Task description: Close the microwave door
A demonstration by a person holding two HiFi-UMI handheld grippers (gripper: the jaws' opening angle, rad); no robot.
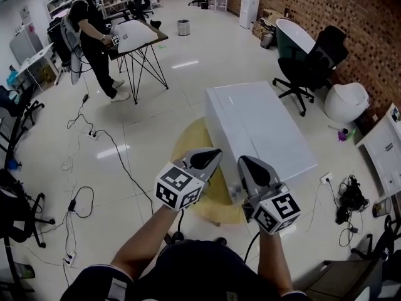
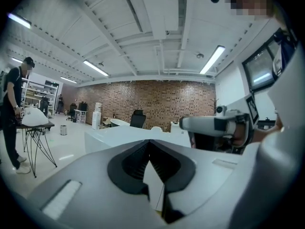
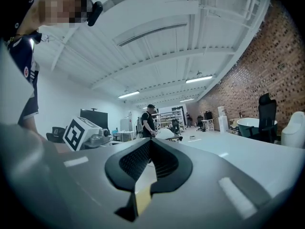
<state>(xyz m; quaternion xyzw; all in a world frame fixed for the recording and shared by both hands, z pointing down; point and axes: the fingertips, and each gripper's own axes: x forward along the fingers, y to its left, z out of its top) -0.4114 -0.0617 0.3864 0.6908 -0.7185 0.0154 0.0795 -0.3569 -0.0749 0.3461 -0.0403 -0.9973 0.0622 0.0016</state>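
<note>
Here left gripper (image 1: 212, 155), right gripper (image 1: 246, 163): jaws together.

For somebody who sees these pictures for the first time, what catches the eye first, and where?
The left gripper and right gripper, jaws together and empty, are held side by side low in the head view. Just beyond them stands a large white block, partly on a round yellow rug. A person stands at upper left, and a brick wall runs along the right.

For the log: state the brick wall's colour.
Brick wall is reddish brown; best in head view.
</note>
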